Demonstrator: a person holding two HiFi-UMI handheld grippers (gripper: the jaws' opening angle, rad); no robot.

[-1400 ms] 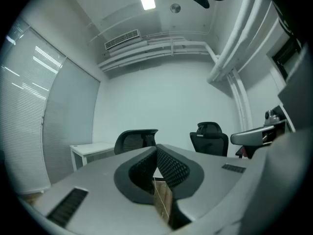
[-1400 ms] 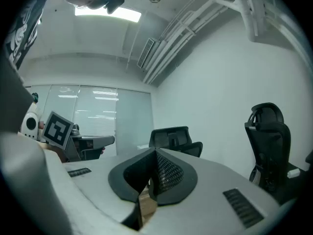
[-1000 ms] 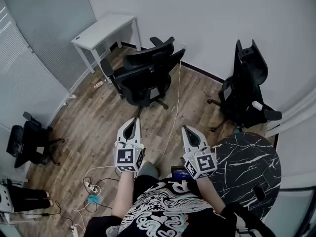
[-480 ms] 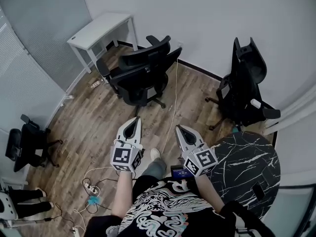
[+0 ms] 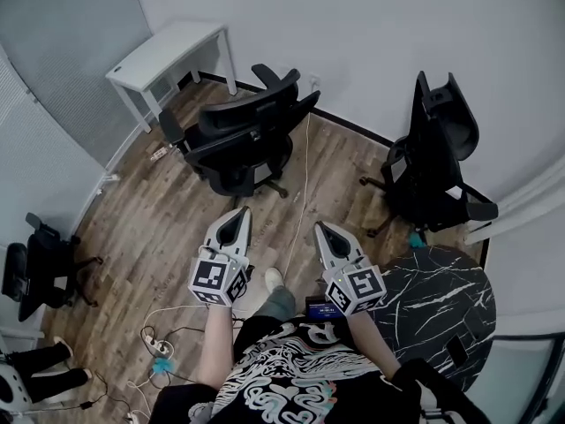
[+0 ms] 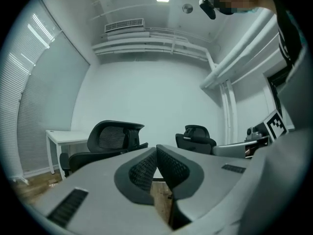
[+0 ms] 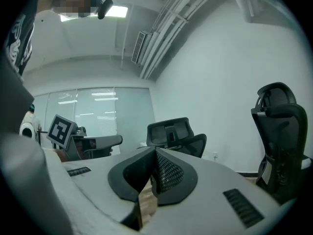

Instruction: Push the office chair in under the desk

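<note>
Closer now to the office chair [image 5: 240,144] than a second ago, with both arms carried forward together. Left hand-held gripper [image 5: 239,211] fully closed on nothing. Right hand-held gripper [image 5: 319,227] just nipped a little tighter, tips seemingly touching, likewise empty. Chair standing on the wood floor [image 5: 168,210] just beside the white desk [image 5: 168,47], not yet under it, well apart from both grippers. Likely heavy but free-rolling on castors, and prone to swivel. Best pushed with closed tips spread across the stiff backrest frame, not the soft mesh. Worth minding the white cable [image 5: 303,184] near the wheels.
</note>
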